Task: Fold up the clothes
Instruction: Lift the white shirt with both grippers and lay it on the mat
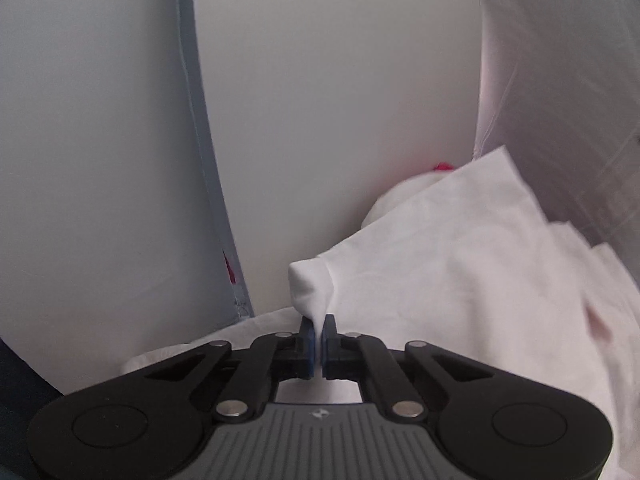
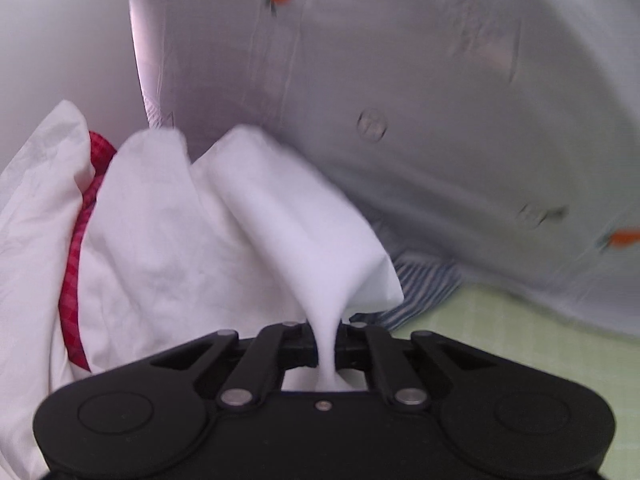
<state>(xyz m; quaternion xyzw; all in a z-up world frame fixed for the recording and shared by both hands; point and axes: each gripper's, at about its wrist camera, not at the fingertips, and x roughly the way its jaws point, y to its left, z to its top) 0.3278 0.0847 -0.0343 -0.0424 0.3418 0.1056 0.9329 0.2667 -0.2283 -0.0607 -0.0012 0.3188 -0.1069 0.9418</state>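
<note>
The left gripper [image 1: 319, 330] is clamped on a bunched edge of the crumpled white cotton garment [image 1: 460, 248], its blue pads [image 1: 307, 338] pinching the fabric. The right gripper [image 2: 329, 338] is likewise closed on a gathered fold of that white cloth, which rises in peaks beside a red checked fabric strip [image 2: 78, 248]. A striped blue-and-white cloth [image 2: 424, 284] lies on the pale green surface [image 2: 500, 340].

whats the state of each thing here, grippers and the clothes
left gripper: shut on a pinch of the white garment
right gripper: shut on a bunched fold of it
white garment: lifted, crumpled, not folded
red checked cloth: tucked between white folds
striped cloth: lying crumpled on the green surface
</note>
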